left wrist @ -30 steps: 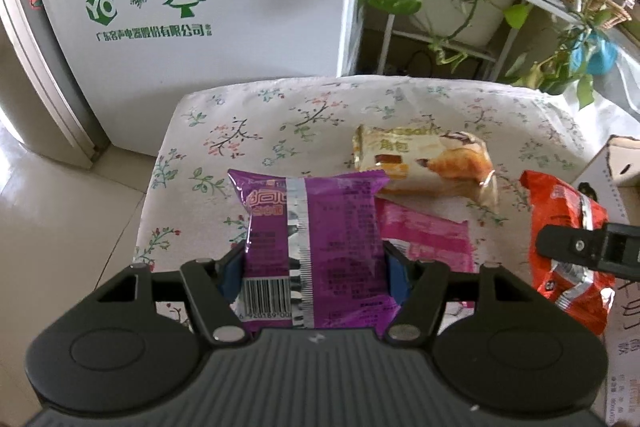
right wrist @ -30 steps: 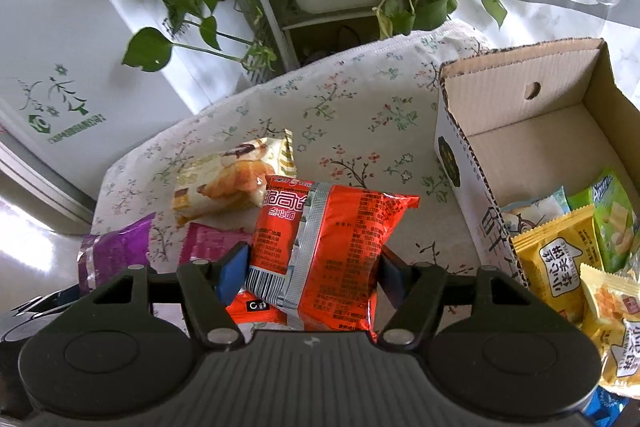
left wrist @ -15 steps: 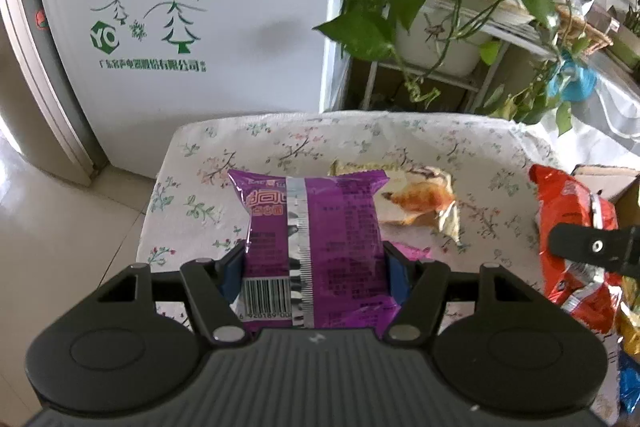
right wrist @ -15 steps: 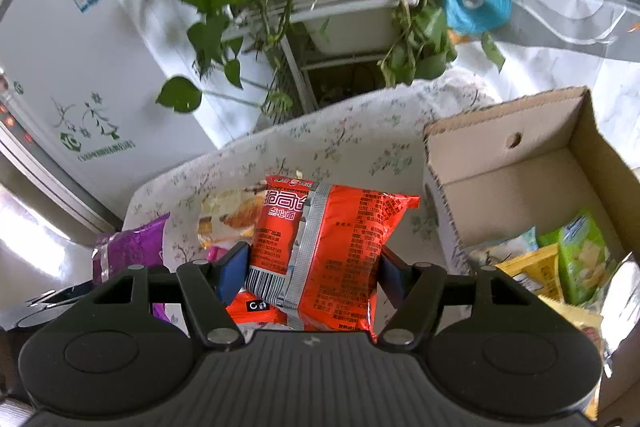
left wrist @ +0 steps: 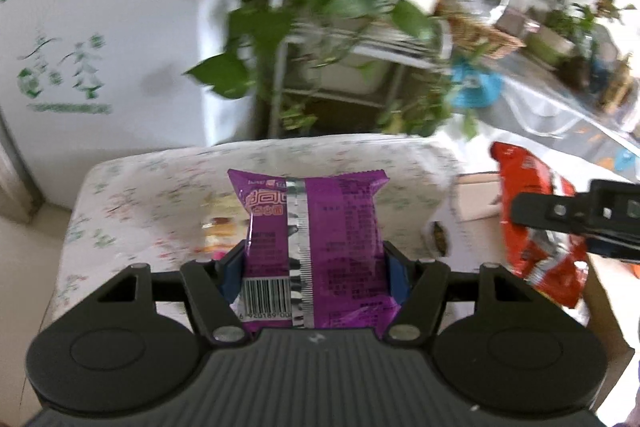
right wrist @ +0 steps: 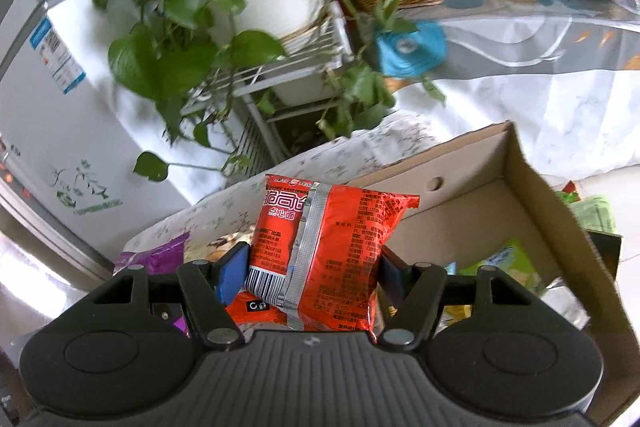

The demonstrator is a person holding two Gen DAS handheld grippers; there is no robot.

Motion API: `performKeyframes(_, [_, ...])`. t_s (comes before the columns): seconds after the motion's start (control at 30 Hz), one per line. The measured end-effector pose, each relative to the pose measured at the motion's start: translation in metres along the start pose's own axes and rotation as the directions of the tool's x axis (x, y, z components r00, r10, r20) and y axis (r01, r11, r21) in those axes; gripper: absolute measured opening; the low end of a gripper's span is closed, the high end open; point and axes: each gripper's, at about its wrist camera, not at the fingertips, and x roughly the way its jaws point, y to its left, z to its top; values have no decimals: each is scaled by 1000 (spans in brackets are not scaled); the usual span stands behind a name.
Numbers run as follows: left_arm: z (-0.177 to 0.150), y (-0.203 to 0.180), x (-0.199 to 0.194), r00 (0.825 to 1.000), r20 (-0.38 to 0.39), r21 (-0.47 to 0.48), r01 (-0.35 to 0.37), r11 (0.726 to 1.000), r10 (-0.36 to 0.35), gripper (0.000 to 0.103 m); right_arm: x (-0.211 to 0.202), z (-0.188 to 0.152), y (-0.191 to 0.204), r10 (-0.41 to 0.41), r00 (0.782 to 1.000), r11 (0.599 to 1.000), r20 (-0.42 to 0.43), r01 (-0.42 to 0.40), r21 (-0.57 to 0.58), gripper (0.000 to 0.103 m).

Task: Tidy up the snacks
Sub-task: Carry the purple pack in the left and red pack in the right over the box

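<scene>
In the left wrist view, the left gripper [left wrist: 316, 263] pinches a purple snack packet [left wrist: 316, 247] by its two sides, above the flowered tablecloth [left wrist: 140, 203]. At the right edge the cardboard box [left wrist: 476, 203] is only partly seen, and the picture is blurred.

In the right wrist view, the right gripper [right wrist: 312, 267] pinches an orange-red snack packet [right wrist: 328, 255], held up beside the open cardboard box [right wrist: 532, 195]. Inside the box lie green and yellow packets [right wrist: 508, 263] (partly hidden). Behind stand a potted plant [right wrist: 192, 7] on a wire rack and a white freezer [right wrist: 60, 115].
</scene>
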Motion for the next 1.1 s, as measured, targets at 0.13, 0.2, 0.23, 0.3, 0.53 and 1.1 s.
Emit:
performKeyframes(0.13, [-1, -25, -5, 998, 12, 32, 63, 997, -64, 67, -10, 4, -17, -17, 1000, 1000, 22, 16, 21, 73])
performKeyframes(0.2, [-2, -37, -6, 996, 15, 48, 90, 995, -91, 67, -17, 5, -26, -24, 999, 999, 34, 23, 32, 73])
performKeyframes(0.23, [-2, -41, -6, 995, 15, 54, 101, 993, -102, 67, -19, 5, -30, -29, 999, 999, 37, 28, 35, 73])
performKeyframes(0.3, [-4, -51, -6, 992, 14, 64, 127, 990, -128, 67, -24, 5, -38, -43, 998, 998, 44, 41, 38, 73])
performKeyframes(0.53, [-12, -79, -2, 981, -16, 89, 196, 977, -195, 67, -32, 7, -60, -90, 995, 995, 52, 87, 56, 73])
performKeyframes(1.1, [-30, -136, 12, 924, -83, 141, 381, 914, -372, 76, -40, 6, -94, -201, 979, 972, 39, 194, 134, 74])
